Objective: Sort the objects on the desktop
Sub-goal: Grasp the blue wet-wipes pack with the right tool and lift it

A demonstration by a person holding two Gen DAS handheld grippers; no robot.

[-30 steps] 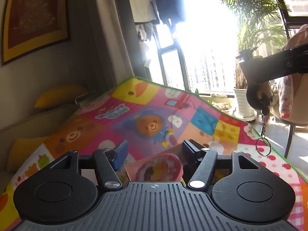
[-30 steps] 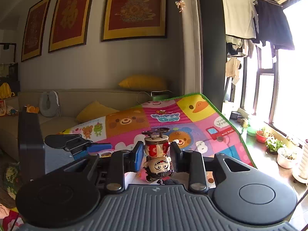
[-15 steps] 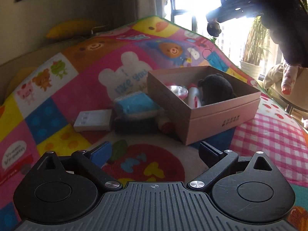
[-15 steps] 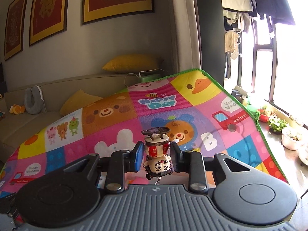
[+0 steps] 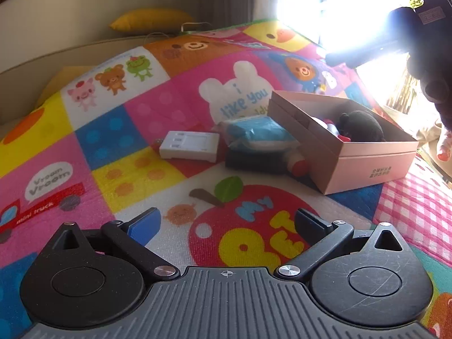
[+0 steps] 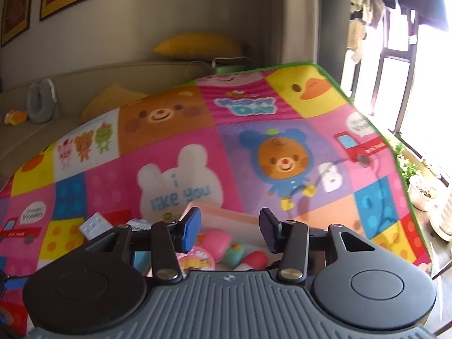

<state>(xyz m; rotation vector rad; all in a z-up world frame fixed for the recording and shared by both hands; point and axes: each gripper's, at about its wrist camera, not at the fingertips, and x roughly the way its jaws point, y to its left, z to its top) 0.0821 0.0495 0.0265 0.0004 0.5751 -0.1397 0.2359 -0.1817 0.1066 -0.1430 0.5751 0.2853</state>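
Observation:
An open pink cardboard box (image 5: 367,161) sits on the colourful play mat with a black plush (image 5: 361,125) inside. Beside it lie a white adapter (image 5: 189,148), a blue packet (image 5: 257,132) on a dark block, and a small red-and-white item (image 5: 296,163). My left gripper (image 5: 226,220) hovers low over the mat short of these; its jaws are opening wide and hold nothing. My right gripper (image 6: 230,220) hangs above the box (image 6: 220,212). Its jaws are opening with nothing between them. Below it I see a pink soft toy (image 6: 217,240) and a round pink item (image 6: 197,258).
The mat (image 6: 175,152) covers a raised surface with a green edge at the right. A sofa with yellow cushions (image 6: 197,45) stands behind it, and potted plants (image 6: 423,192) line the bright window. The other gripper's dark body (image 5: 418,36) hangs at the upper right of the left wrist view.
The left view swung down from the window to the mat and its jaws spread wide. The right gripper moved over the box and let go of the small figurine, now out of sight.

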